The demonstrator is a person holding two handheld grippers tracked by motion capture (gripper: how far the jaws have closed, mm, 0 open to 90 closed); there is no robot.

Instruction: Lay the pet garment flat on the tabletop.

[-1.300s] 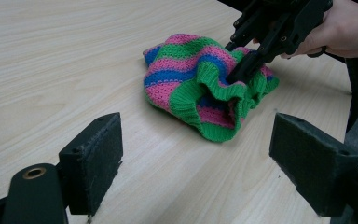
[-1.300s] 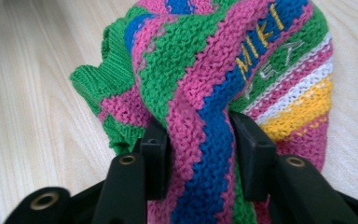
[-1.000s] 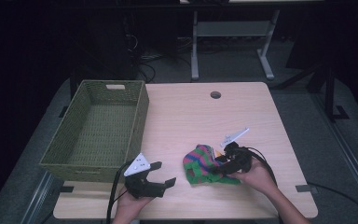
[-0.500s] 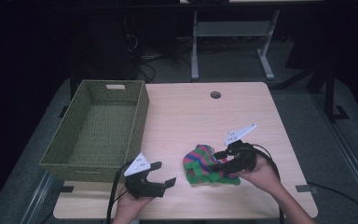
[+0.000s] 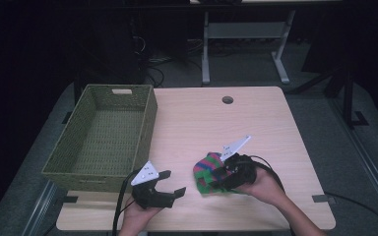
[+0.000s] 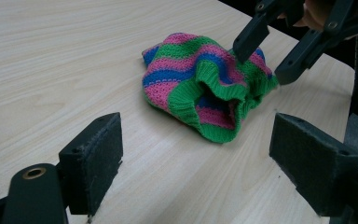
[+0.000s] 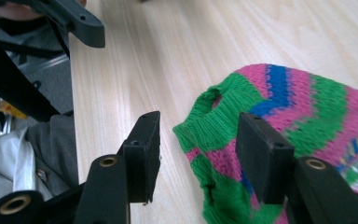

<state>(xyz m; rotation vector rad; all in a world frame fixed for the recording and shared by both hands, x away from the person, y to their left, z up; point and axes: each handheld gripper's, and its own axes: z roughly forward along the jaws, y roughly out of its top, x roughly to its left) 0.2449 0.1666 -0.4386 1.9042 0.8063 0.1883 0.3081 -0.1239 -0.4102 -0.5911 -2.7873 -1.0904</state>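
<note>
A knitted cloth [image 5: 207,171] striped green, pink and blue lies crumpled on the wooden table [image 5: 256,123], near the front edge. My right gripper [image 5: 222,175] is at the cloth's right side. In the right gripper view its jaws [image 7: 200,154] straddle the green cuff [image 7: 205,126]. They have just been closing and a gap still shows beside the cuff. My left gripper [image 5: 173,182] rests to the left of the cloth, wide open and holding nothing [image 6: 200,168]. In the left gripper view the cloth [image 6: 191,79] lies ahead, with the right gripper [image 6: 265,58] above its far edge.
A green woven basket [image 5: 150,128] with nothing in it stands at the table's left, behind the left gripper. A round cable hole [image 5: 227,100] sits near the far edge. Bare tabletop lies between the basket and the cloth.
The right gripper has shifted a little to the right and upward at the cloth, and its jaws stand narrower. The left gripper and the basket have stayed put.
</note>
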